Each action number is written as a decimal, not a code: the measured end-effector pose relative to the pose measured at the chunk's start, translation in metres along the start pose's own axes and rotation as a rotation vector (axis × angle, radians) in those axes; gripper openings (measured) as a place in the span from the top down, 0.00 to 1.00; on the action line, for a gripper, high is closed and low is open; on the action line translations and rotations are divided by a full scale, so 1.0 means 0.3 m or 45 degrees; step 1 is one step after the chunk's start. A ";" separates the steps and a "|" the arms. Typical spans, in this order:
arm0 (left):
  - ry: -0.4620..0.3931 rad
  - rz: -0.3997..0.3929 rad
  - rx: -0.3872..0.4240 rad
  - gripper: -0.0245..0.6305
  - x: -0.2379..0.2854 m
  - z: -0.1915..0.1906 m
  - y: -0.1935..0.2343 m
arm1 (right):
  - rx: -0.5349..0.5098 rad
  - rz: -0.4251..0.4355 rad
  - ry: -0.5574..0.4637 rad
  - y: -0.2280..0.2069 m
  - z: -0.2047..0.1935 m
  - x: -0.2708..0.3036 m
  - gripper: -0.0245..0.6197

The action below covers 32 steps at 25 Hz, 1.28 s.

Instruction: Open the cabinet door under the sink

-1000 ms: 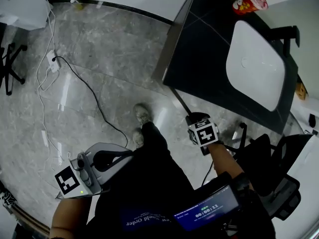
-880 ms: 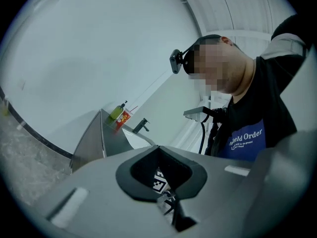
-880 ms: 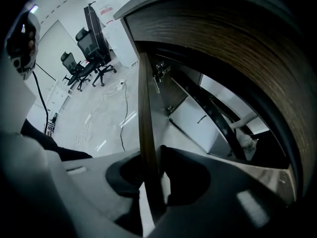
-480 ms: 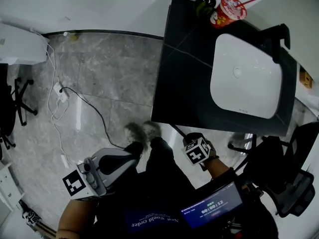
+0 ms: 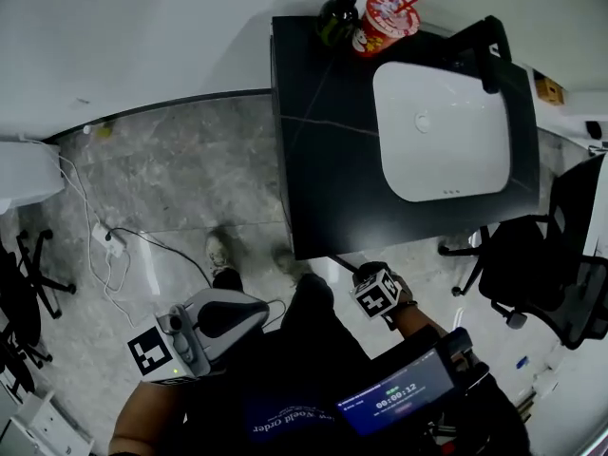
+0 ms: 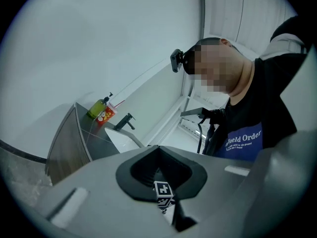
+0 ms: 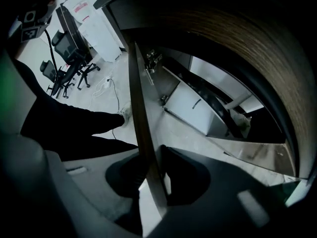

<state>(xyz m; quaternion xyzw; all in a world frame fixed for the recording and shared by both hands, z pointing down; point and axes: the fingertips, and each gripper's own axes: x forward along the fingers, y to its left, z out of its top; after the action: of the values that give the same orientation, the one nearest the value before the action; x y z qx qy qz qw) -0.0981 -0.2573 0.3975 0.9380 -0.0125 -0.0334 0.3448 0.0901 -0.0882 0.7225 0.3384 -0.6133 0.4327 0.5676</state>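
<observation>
The black vanity [image 5: 313, 198] holds a white sink [image 5: 442, 126]. Its cabinet door [image 7: 140, 128] stands swung out, a thin wood-edged panel; in the head view only the door's top edge [image 5: 342, 263] shows below the counter's front. My right gripper [image 5: 382, 293] points down at that edge, and in the right gripper view the right gripper [image 7: 148, 192] is shut on the door's edge. Behind the door the cabinet's inside [image 7: 198, 100] shows metal walls and pipework. My left gripper [image 5: 220, 323] hangs low at the left, away from the vanity, the left gripper [image 6: 167, 202] shut with nothing held.
A green soap bottle [image 5: 337, 17] and a red snack cup [image 5: 384, 22] stand at the counter's back, a black tap [image 5: 486, 46] beside the sink. A black office chair [image 5: 560, 274] is at the right. White cables and a power strip [image 5: 106, 245] lie on the marble floor.
The head view has swung, so the vanity now sits higher and more central. My left gripper has drifted rightward toward the person's legs. The right gripper stays on the door's edge.
</observation>
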 end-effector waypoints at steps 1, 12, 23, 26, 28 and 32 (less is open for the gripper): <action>0.016 -0.024 -0.004 0.96 -0.019 0.015 0.017 | 0.027 -0.011 0.009 0.004 -0.002 0.003 0.82; 0.216 -0.275 -0.051 0.96 -0.201 0.135 0.136 | 0.316 -0.082 -0.002 0.112 -0.012 0.040 0.82; 0.448 -0.532 -0.050 0.96 -0.136 0.067 0.066 | 0.479 -0.164 -0.034 0.190 0.016 0.121 0.82; 0.501 -0.588 -0.032 0.96 -0.106 0.036 0.026 | 0.525 -0.176 -0.078 0.221 0.028 0.134 0.82; 0.520 -0.618 -0.015 0.96 -0.086 0.026 -0.006 | 0.558 -0.180 -0.107 0.235 0.038 0.137 0.82; 0.526 -0.652 0.004 0.96 -0.087 0.016 -0.080 | 0.578 -0.168 -0.134 0.316 0.062 0.153 0.82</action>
<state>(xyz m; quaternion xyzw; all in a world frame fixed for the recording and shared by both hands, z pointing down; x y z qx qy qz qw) -0.1246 -0.2411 0.3797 0.8981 0.2942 0.0721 0.3190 -0.0091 -0.0641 0.7544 0.5186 -0.5057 0.5031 0.4713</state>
